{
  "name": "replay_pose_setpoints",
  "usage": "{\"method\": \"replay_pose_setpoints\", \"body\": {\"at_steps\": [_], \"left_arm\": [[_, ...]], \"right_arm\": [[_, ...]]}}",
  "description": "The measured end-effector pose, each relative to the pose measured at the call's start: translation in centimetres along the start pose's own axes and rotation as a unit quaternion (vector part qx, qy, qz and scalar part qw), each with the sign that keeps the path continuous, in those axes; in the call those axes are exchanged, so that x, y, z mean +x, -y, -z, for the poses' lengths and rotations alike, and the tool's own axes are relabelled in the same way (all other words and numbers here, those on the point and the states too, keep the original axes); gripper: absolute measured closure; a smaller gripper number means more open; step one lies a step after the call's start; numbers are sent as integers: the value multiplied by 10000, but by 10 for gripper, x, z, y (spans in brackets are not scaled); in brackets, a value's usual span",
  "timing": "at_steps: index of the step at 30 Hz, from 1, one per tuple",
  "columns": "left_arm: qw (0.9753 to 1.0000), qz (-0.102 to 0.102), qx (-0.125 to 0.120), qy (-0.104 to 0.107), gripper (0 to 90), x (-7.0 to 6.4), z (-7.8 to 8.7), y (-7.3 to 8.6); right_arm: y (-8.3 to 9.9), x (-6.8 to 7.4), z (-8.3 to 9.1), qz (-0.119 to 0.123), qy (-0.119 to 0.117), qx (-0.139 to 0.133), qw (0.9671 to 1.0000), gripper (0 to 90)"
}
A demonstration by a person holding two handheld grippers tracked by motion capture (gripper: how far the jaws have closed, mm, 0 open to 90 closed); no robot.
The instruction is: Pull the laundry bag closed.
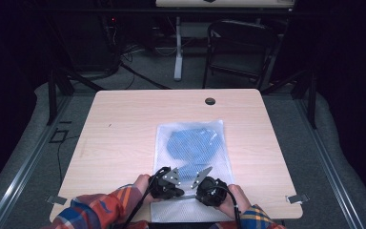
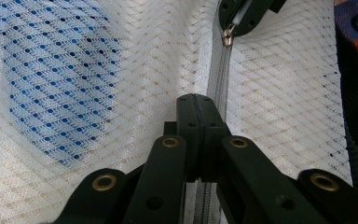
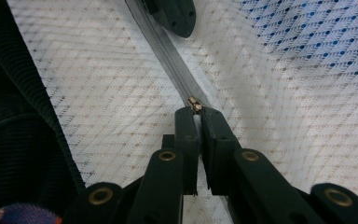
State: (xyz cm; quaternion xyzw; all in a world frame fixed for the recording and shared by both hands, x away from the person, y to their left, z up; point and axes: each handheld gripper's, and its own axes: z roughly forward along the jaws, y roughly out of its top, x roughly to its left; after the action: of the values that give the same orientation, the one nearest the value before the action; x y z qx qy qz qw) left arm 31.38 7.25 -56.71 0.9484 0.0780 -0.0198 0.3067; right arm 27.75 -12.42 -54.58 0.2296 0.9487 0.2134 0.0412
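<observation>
Flat on pale wooden table [image 1: 124, 124], centre frame: white mesh zip bag [image 1: 228, 157] holding blue cloth [image 1: 190, 143]. Left gripper [image 2: 196, 100] clamped shut, pinching mesh beside grey zipper tape [image 2: 219, 70]. Right gripper [image 3: 196, 112] closed tight on small brass zipper pull [image 3: 195, 103]. Risks: pull slipping free, mesh snagging in slider if anchor slackens.

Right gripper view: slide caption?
Right claw shut on the zipper pull of a white mesh laundry bag.
</observation>
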Motion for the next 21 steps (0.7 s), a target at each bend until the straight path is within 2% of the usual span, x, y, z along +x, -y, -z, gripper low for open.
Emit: {"method": "replay_pose_setpoints", "body": {"at_steps": [9,14,19,21], "left_arm": [[10000,0,6,10,900,0,0,0],[10000,-15,37,-8,900,-1,0,0],[10000,-13,27,0,900,-1,0,0],[10000,-18,25,-2,900,-1,0,0]], "right_arm": [[1,-2,2,21,12,77,10000,866],[5,-6,4,-73,26,63,10000,867],[6,-6,5,-47,-15,109,9999,870],[10,-9,6,-136,-37,107,9998,870]]}}
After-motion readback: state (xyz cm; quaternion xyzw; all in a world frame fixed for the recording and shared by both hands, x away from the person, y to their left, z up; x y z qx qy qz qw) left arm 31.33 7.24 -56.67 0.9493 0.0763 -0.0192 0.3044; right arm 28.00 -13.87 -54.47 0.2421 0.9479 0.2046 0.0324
